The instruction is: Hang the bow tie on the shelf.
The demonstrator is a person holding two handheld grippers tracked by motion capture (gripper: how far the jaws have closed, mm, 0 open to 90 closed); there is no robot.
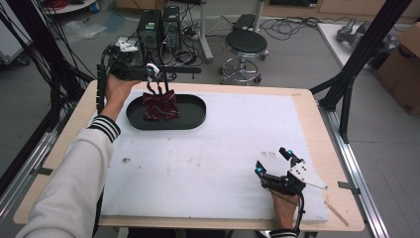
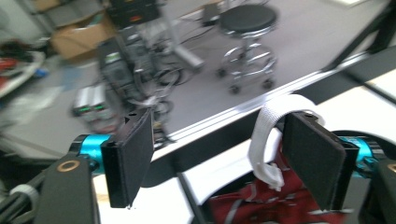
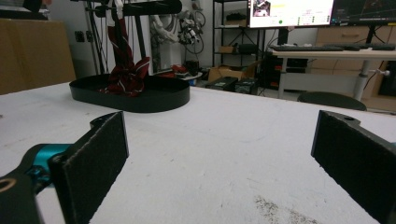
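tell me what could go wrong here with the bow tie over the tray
1. The left hand-held gripper has its jaws wide open, and the white strap only loops over one pad; it could slide off or stay snagged when the hand pulls away.
2. The bow tie hangs partly lifted over the black tray, so a snagged strap may drag it out over the rim.
3. The right hand-held gripper rests open far off, too distant to help.

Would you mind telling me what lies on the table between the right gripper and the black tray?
Nothing: in the high view, bare white mat runs from the right gripper to the black tray; the right gripper view agrees.
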